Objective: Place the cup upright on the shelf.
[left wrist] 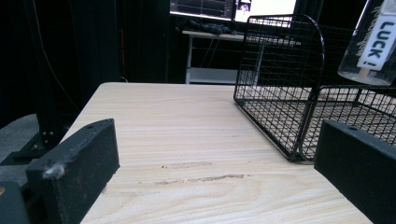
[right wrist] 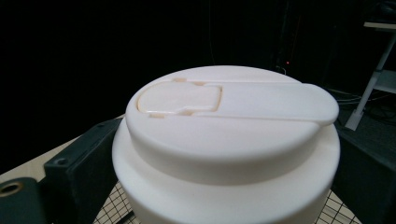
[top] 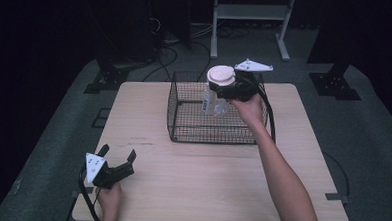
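At the near left corner of the desk (top: 190, 190), the left gripper (top: 118, 158) is resting low over the wood, and its fingers (left wrist: 74, 163) are standing released, spread wide with nothing but bare desk between them. In the left gripper view they are pointing across the wood toward the black wire basket (left wrist: 285, 88), which is sitting well apart from them. Moving right in the high view, the wire basket (top: 183, 125) is sitting on the far middle of the desk. Above it, the clear bottle (top: 213, 99) with the white cap (top: 221, 74) is hanging upright, its lower part inside the basket's outline. The right gripper (top: 225, 89) is reaching in from the right and grasping the bottle just under the cap. In the right gripper view the cap (right wrist: 229, 140) is sitting close between the two dark fingers (right wrist: 79, 163).
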The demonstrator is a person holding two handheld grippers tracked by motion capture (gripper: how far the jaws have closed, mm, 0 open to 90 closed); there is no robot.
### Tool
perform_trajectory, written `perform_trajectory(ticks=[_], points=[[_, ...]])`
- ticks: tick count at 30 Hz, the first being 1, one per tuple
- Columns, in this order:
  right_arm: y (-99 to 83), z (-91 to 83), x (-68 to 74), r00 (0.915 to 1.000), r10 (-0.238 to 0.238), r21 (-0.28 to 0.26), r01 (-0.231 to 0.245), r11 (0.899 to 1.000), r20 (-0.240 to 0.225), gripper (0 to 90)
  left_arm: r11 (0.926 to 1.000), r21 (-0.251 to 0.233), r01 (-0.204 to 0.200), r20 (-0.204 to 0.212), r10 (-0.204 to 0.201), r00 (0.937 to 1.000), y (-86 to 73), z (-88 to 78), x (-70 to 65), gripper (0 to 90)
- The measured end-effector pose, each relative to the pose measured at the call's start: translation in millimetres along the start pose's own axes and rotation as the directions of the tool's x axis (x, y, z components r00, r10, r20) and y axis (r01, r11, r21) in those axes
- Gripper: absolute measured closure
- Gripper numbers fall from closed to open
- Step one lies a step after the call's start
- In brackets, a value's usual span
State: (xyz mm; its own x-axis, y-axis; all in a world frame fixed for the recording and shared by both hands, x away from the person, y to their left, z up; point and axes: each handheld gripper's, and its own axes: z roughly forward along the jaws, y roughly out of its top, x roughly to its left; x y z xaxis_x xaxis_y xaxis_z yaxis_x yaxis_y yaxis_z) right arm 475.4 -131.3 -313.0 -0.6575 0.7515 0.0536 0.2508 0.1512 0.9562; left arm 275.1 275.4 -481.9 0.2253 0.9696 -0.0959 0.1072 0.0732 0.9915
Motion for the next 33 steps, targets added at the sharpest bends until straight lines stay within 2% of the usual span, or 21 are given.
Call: perform_trajectory(ticks=[18, 33], points=[[-15.9, 25.4, -10.7, 0.9994, 0.035, 0.027, -0.035, 0.999, -0.005, 3.7, 1.0000, -0.002, 0.004, 0.001, -0.004, 1.0000, 0.0, -0.3, 0.6, 0.0], [-29.5, 42.9, -16.9, 0.9988, 0.049, 0.081, -0.049, 0.996, 0.009, 3.7, 1.0000, -0.004, 0.007, 0.000, -0.007, 1.0000, 0.0, -0.5, 0.9, 0.0]])
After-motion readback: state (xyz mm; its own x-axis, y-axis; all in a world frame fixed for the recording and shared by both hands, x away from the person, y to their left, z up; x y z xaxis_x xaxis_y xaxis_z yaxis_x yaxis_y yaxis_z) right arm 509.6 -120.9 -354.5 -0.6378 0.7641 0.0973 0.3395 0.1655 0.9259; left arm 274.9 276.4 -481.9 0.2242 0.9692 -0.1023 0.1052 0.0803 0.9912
